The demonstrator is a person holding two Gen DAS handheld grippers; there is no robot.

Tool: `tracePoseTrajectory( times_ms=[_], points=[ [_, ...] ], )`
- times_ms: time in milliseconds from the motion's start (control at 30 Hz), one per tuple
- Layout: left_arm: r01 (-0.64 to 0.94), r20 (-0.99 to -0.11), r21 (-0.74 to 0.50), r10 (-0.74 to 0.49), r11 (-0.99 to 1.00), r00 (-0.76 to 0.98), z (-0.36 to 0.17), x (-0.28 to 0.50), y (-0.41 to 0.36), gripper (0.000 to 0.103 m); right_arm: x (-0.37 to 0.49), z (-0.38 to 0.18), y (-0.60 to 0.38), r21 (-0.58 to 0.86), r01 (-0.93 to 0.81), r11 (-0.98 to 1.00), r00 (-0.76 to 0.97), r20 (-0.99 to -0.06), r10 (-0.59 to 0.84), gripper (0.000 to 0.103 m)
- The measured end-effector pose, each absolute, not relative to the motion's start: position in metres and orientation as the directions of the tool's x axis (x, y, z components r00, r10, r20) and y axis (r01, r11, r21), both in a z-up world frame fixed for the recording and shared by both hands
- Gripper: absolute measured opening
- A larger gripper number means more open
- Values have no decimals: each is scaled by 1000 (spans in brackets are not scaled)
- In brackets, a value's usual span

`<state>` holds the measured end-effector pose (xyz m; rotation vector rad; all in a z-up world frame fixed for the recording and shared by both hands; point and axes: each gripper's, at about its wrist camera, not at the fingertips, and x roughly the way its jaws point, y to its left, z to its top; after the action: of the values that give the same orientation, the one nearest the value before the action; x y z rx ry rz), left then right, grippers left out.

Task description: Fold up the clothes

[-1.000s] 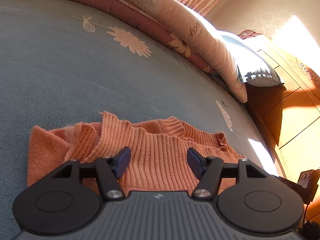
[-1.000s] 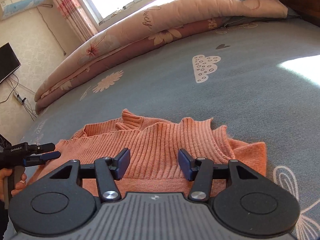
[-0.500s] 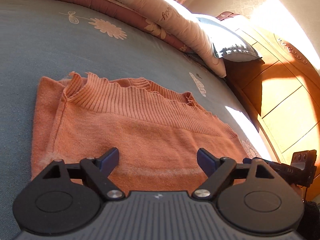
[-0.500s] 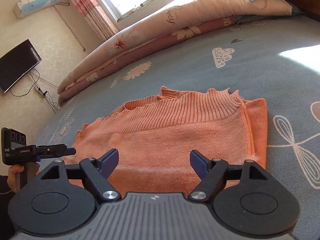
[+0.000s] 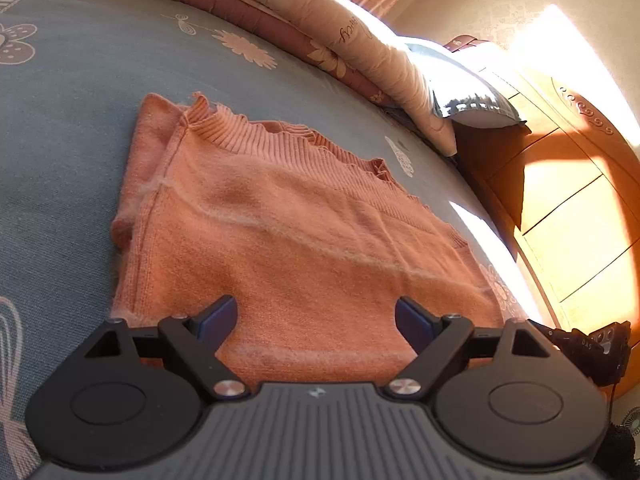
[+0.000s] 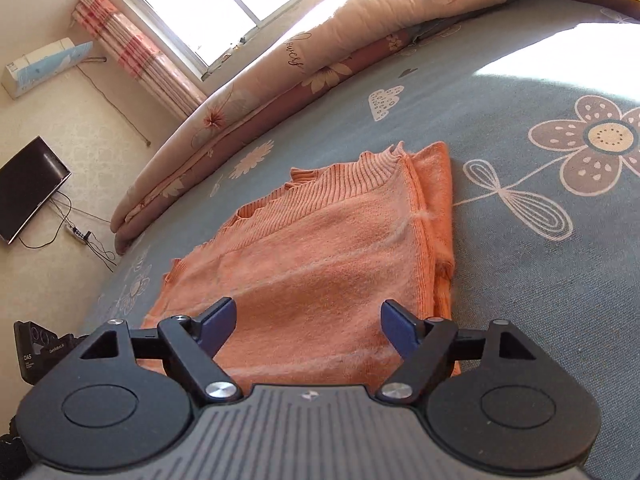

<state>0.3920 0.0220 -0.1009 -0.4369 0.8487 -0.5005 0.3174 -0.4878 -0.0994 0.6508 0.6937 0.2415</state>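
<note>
Left wrist view shows one orange sweater point(image 5: 304, 240) lying folded flat on the grey-blue bedsheet point(image 5: 72, 80), in the middle of the frame. The left gripper point(image 5: 316, 318) is at the bottom centre, its two blue-padded fingers wide apart, holding nothing; the near edge of the sweater is hidden behind its black body. At upper centre lies one rolled floral quilt point(image 5: 352, 36) with cursive writing that I cannot read. To its right is one silver-grey pillow point(image 5: 468, 96), then the wooden headboard point(image 5: 568, 200) at the right edge. At lower right the other gripper's device is partly cut off; the letters "DAS" are readable.

Right wrist view has at far left one dark screen point(image 6: 30, 188) on the floor, with cables beside it, and at lower left the other device, labelled "DAS" with smaller text too blurred to read. The sweater point(image 6: 320, 264) fills the centre. The right gripper point(image 6: 308, 320) is also spread open and empty. One window point(image 6: 224, 4) is at the top.
</note>
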Motion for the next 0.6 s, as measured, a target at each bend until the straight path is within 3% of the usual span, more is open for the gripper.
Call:
tracePoseTrajectory(
  times_ms=[133,333,500,567,600],
  points=[
    [164,-610,-523,-501,837,614,-103,376,36,85,297,-108,-493,671,19,741,786,-468,404,81],
    [154,-560,-550,-500,821,661,-88,339,16,86,284,-108,-470,435,-54,899,818,-497,290,82],
    [234,-579,-442,-474,866,664,-89,313,-38,86,274,-107,-452,207,-101,973,848,-494,193,80],
    [270,-573,-422,-485,866,661,-87,310,-57,86,269,-107,-444,111,-115,987,861,-485,155,76],
    [287,-570,-412,-490,865,659,-86,309,-67,86,268,-108,-446,112,-117,987,864,-479,157,68]
  ],
)
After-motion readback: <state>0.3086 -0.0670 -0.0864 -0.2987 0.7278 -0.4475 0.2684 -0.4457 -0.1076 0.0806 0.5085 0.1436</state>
